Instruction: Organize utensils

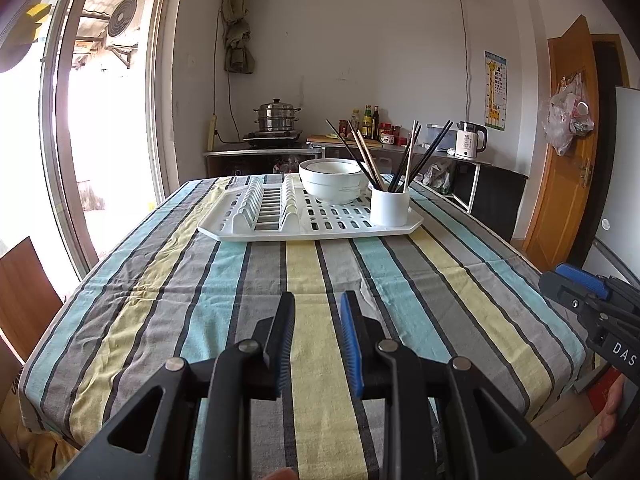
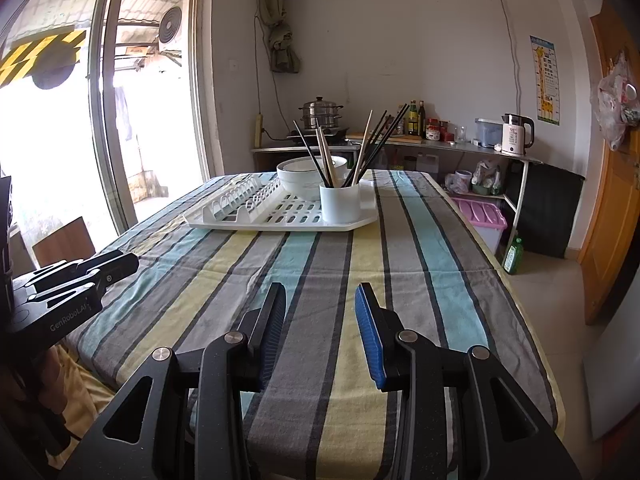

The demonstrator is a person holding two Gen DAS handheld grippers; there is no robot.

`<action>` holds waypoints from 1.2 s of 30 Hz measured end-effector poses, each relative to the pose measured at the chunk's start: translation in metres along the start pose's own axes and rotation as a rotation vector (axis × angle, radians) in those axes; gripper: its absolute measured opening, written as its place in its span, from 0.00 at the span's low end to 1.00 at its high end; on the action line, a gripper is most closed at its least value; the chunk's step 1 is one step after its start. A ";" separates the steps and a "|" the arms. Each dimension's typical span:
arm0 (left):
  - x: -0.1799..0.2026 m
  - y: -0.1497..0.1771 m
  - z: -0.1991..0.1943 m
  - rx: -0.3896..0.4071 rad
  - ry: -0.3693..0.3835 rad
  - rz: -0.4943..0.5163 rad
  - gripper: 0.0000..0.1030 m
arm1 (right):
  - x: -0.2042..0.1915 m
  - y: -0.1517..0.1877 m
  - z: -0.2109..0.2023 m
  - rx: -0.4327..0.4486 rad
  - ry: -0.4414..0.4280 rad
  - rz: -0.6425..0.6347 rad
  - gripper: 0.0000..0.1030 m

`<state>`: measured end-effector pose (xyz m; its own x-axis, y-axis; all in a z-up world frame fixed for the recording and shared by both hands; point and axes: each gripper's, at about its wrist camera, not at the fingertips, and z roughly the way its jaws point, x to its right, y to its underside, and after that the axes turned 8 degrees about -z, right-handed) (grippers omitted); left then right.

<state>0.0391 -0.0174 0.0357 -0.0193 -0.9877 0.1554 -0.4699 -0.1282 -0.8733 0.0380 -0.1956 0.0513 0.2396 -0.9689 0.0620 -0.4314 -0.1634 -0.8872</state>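
On a striped-cloth surface (image 1: 320, 280), the chopsticks (image 1: 404, 156) all stand in one white cup (image 1: 390, 206) at the right front corner of a white drying rack (image 1: 304, 216), beside two stacked white bowls (image 1: 334, 184), so sorting looks done or nearly so. I count roughly ten chopsticks, dark and pale; overlap hides the exact number. The left hand-held gripper (image 1: 318, 312) and right hand-held gripper (image 2: 320, 300) hover at the near edge, well apart from the rack, jaws apart and empty.

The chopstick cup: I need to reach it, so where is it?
The white cup stands on the drying rack's near right corner, just right of the stacked bowls, at the table's far end in both views.
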 end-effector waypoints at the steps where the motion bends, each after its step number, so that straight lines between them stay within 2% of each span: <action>1: 0.000 0.000 0.000 0.001 -0.002 -0.001 0.24 | 0.000 0.000 0.000 0.000 0.000 0.001 0.36; 36: 0.003 0.001 0.000 -0.011 -0.001 0.017 0.24 | 0.000 -0.004 -0.004 0.006 0.001 0.002 0.36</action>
<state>0.0383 -0.0210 0.0351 -0.0262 -0.9898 0.1398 -0.4793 -0.1104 -0.8707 0.0364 -0.1957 0.0566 0.2382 -0.9693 0.0605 -0.4265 -0.1604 -0.8901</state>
